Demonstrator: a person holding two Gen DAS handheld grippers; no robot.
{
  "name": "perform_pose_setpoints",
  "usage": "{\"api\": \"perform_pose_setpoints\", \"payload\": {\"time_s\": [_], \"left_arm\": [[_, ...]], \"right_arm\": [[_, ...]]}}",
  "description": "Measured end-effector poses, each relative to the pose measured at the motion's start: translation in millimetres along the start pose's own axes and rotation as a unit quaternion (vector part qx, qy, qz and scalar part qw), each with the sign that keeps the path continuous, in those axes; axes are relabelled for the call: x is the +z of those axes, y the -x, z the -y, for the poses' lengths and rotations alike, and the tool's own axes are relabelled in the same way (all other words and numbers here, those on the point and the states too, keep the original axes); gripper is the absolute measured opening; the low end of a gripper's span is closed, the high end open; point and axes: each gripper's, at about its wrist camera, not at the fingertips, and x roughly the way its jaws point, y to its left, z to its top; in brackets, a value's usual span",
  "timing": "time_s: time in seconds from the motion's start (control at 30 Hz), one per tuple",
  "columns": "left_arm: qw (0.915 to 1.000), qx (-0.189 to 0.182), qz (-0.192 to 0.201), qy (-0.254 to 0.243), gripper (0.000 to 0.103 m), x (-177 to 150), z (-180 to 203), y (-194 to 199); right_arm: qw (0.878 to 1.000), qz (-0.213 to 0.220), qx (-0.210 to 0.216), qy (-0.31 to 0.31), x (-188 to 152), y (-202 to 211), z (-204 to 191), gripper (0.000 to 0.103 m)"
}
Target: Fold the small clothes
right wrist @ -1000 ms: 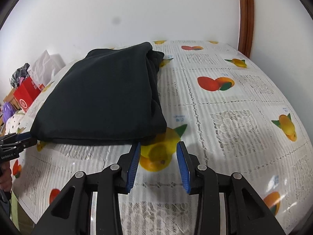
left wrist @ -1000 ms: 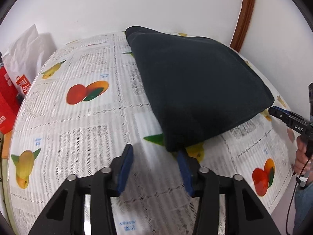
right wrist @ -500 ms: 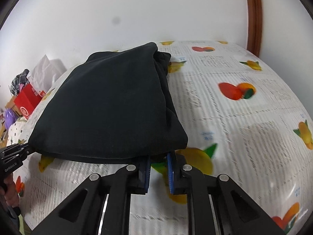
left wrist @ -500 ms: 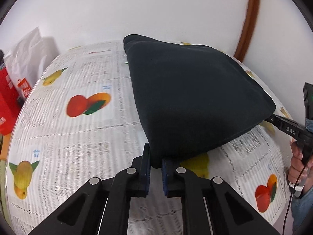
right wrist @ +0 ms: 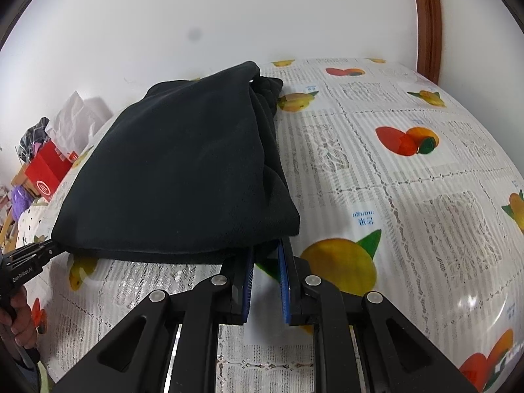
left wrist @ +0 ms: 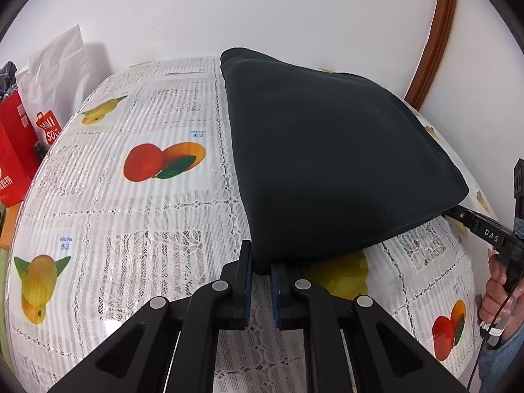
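Note:
A dark folded garment lies on a table with a white fruit-print cloth. My left gripper is shut on the garment's near left corner and lifts that edge off the cloth. In the right wrist view the same garment shows, and my right gripper is shut on its near right corner, with the edge raised. Each gripper also shows in the other's view: the right one at the garment's far corner, the left one at the left corner.
A white paper bag and red bags stand past the table's left edge. A white wall with a brown wooden trim lies behind the table. The fruit-print cloth extends to the right of the garment.
Both grippers moved forward from open to shut on the garment's two near corners. The near edge has since lifted off the cloth.

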Motion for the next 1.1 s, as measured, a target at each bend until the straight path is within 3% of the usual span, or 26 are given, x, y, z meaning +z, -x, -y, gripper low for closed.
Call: {"api": "perform_pose_setpoints", "payload": {"time_s": [0.1,0.3,0.57,0.8,0.93,1.1], "left_arm": [[1.0000,0.003,0.005,0.002,0.011,-3,0,0],[0.9997,0.017,0.017,-0.009,0.013,-4,4,-1],[0.9997,0.017,0.017,-0.010,0.013,-4,4,-1],[0.9992,0.035,0.016,-0.013,0.025,-11,4,5],[0.9989,0.041,0.015,-0.017,0.026,-21,4,16],[0.9995,0.029,0.008,0.009,0.027,-26,0,33]], "right_arm": [[1.000,-0.003,0.011,-0.010,-1,-1,5,0.014],[1.000,-0.001,-0.018,0.013,-3,0,-5,0.014],[1.000,0.000,-0.023,0.017,-3,0,-6,0.014],[0.998,0.000,-0.051,0.020,-9,6,-7,0.014],[0.997,0.001,-0.076,0.010,-17,17,-4,0.016],[0.997,-0.008,-0.077,-0.008,-23,36,-3,0.017]]}}
